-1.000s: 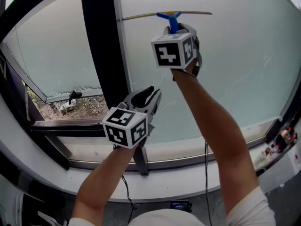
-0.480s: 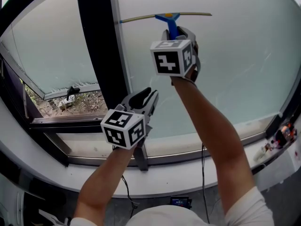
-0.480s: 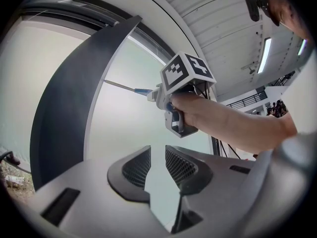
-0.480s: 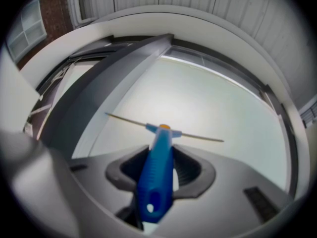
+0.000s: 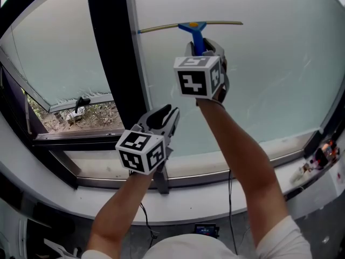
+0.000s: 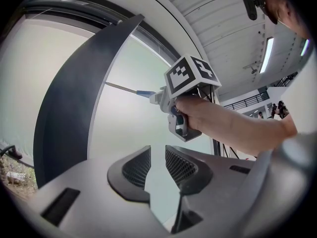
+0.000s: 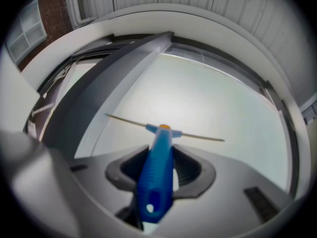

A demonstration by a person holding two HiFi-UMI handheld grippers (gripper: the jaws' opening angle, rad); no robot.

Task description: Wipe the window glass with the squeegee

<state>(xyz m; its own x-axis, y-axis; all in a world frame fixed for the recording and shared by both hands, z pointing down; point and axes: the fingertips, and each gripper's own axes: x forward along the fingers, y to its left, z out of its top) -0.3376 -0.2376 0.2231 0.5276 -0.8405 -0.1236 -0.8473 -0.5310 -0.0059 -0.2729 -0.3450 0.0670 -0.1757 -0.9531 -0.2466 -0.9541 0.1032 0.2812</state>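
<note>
1. Right gripper (image 5: 204,45): jaws closed on the blue handle of the squeegee (image 5: 192,26). The handle runs along the jaws, so the blade lies level, apparently against the window glass (image 5: 264,63), high on the pane.
2. Left gripper (image 5: 161,116): jaws slightly apart, holding nothing, idle beside the black window post (image 5: 114,53).
3. No container appears.

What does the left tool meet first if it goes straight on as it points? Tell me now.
Most likely the window glass, just right of the dark frame post. The left tool is open and empty, and nothing shows between it and the pane. How far off the pane lies is unclear.
</note>
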